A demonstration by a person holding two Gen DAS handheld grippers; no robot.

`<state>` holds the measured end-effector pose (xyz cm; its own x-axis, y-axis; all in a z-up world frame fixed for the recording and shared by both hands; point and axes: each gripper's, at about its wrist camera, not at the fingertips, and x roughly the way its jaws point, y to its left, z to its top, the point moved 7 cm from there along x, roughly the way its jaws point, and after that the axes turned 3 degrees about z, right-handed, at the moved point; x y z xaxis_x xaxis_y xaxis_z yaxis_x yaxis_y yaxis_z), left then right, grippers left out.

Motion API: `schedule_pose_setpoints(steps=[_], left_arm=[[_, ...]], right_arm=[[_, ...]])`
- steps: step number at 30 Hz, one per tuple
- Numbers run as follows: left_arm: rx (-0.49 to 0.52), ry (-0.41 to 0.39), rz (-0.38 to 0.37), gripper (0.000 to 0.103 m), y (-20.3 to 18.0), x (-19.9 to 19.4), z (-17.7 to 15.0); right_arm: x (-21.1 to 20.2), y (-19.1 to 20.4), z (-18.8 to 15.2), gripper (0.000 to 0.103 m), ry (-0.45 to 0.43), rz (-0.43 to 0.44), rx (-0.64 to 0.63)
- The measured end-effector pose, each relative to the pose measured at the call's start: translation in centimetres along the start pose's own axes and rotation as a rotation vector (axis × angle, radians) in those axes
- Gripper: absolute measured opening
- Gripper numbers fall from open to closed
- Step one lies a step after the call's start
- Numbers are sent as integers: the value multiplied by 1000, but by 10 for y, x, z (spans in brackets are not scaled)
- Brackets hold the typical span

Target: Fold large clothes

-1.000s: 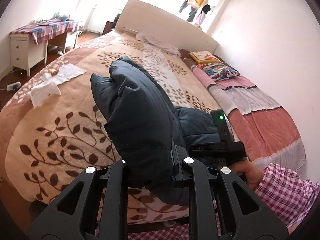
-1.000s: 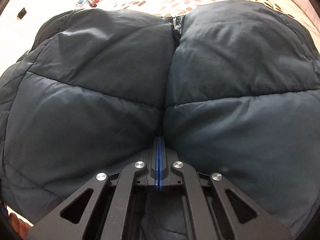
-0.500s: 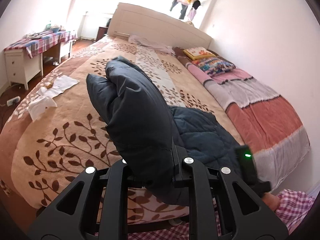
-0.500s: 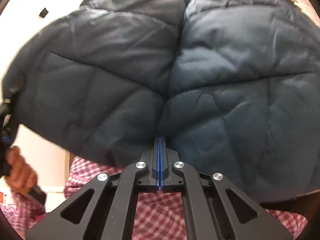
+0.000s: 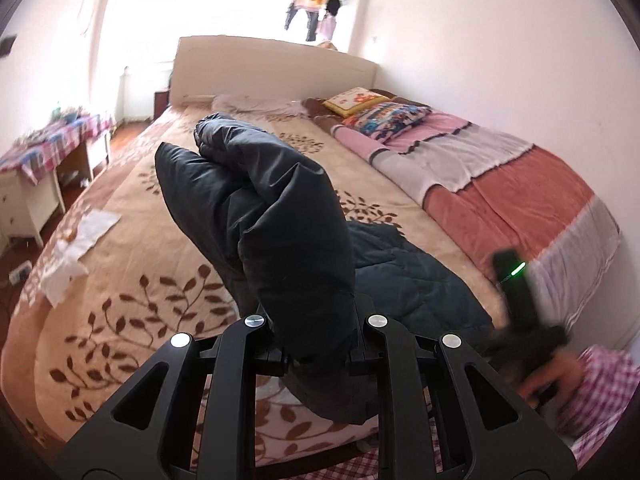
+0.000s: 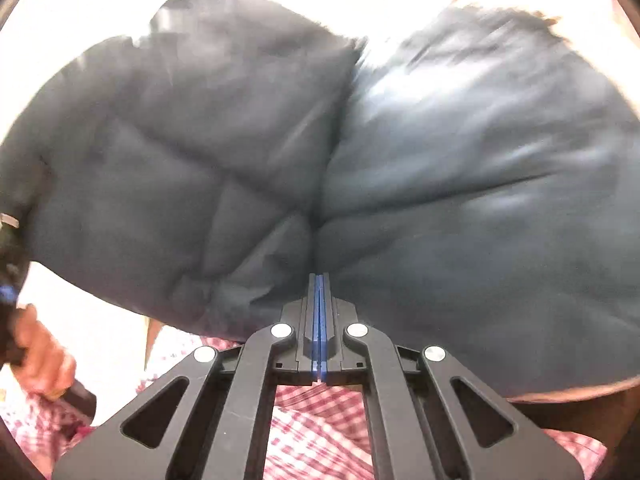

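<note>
A dark blue padded jacket (image 5: 272, 232) hangs bunched in front of the left wrist view, and my left gripper (image 5: 316, 344) is shut on a thick fold of it. The rest of the jacket trails down onto the bed (image 5: 120, 280) toward the right. In the right wrist view the same jacket (image 6: 440, 160) fills the picture, lifted and blurred. My right gripper (image 6: 319, 288) is shut on its edge, the blue pads pressed together on the cloth. The right gripper's body (image 5: 516, 292), with a green light, shows at the right in the left wrist view, held by a hand in a checked sleeve.
The bed has a brown leaf-patterned blanket, with white cloths (image 5: 76, 248) on its left side and a striped pink blanket (image 5: 500, 184) with pillows (image 5: 384, 114) on the right. A white headboard (image 5: 272, 64) stands behind. A desk (image 5: 36, 168) with a checked cover stands left. A person's checked clothing (image 6: 316, 432) is below.
Both grippers have risen and drawn back from the bed with the jacket. The jacket has lifted off the blanket in the right wrist view, showing checked clothing beneath. The right gripper has swung further right.
</note>
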<state>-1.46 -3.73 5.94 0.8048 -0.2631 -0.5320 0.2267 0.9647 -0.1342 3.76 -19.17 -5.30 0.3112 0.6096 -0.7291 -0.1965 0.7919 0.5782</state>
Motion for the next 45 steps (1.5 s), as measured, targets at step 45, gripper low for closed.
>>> schedule_pose_setpoints(steps=[45], left_arm=[[501,279,-274,29,-236,147,-114]], right_arm=[[-142,-245,-47,0,-225,150,516]])
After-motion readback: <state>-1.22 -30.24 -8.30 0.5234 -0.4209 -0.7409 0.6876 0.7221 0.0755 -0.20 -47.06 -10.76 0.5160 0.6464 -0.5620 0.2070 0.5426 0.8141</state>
